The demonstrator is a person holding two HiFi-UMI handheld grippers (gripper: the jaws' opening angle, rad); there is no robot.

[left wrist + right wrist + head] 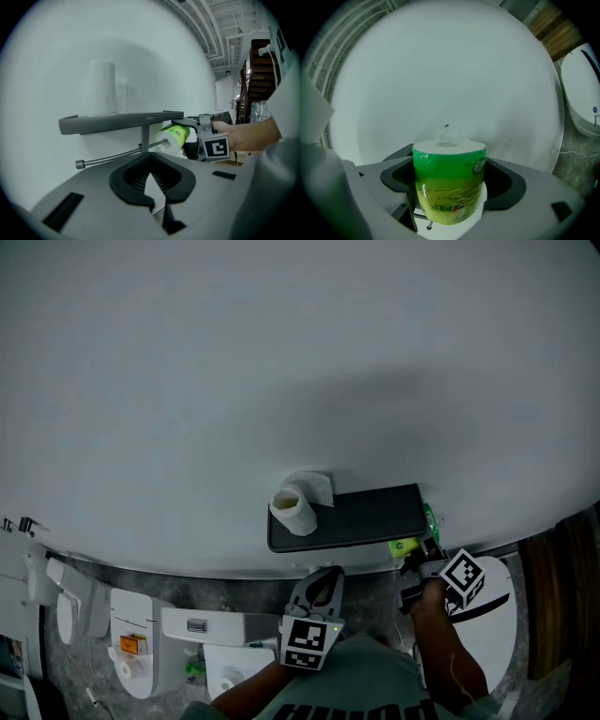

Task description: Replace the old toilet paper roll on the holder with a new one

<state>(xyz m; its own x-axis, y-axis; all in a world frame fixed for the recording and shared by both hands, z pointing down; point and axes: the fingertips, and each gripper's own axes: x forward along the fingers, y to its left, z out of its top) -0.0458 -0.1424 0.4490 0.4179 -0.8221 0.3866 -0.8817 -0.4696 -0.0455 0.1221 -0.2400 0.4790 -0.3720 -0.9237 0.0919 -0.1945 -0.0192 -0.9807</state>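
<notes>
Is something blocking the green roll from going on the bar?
The bar looks bare; the old white roll stands up on the shelf. But the green roll in the right gripper has its plastic wrapper on, twisted shut over its end, likely covering the hole.

— The film-wrapped toilet paper roll (449, 187): what colours?
— Green film at the top, fading to yellow lower down, with white paper at the ends.
— And the flat holder shelf (366, 517)?
— Dark grey. The bare paper roll (295, 509) on it is white, and the wall (281, 352) is pale grey.
</notes>
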